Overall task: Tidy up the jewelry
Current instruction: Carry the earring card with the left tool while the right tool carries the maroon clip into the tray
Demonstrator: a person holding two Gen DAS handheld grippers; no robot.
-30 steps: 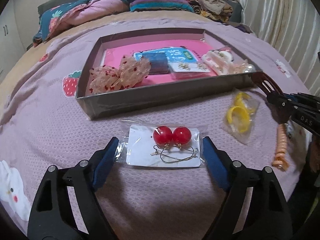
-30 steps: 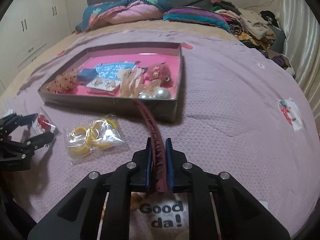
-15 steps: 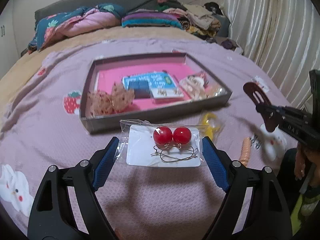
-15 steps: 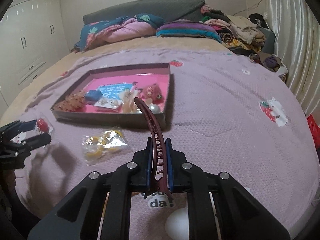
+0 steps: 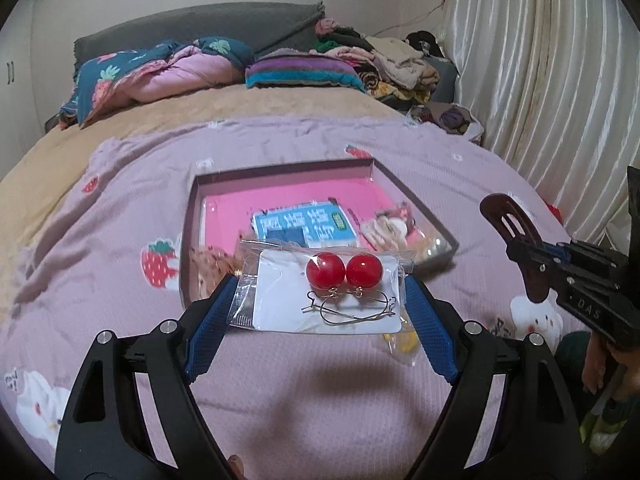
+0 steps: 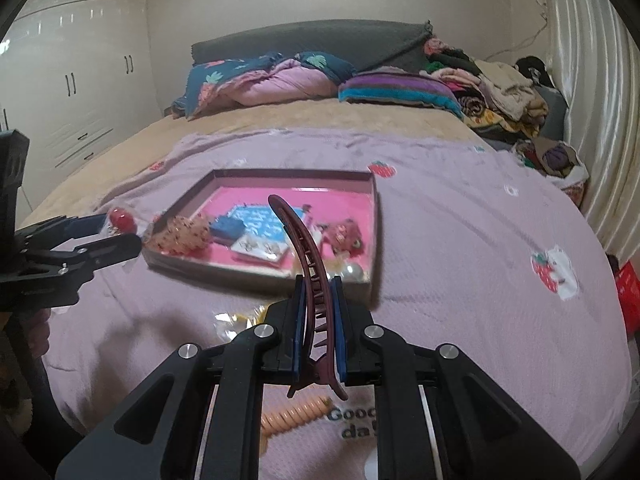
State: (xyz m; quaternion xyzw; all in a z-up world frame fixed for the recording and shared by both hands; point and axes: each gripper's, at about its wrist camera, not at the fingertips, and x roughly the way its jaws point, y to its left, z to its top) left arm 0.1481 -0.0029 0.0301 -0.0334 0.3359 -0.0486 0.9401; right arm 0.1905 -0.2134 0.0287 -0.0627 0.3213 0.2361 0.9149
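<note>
Red ball earrings pack [image 5: 326, 294] pinched across its width by my left hand-held gripper [image 5: 320, 320] | maroon hair clip [image 6: 306, 256] clamped in my right hand-held gripper [image 6: 316, 332] | both lifted off bed since last frame, tray [image 6: 256, 270] ahead | next: drop-off.

Left gripper [image 5: 320, 312]: jaws spread wide, blue pads clamped on the two side edges of the earring packet [image 5: 326, 292], carried flat between them. Pitched forward and down, clear of the bed. Right gripper [image 6: 316, 320]: jaws fully closed, pads pinching the dark red hair clip [image 6: 306, 264] near its hinge end, clip arching up and forward past the fingertips. Same downward pitch. Both grippers are up in the air, well apart, side by side.
</note>
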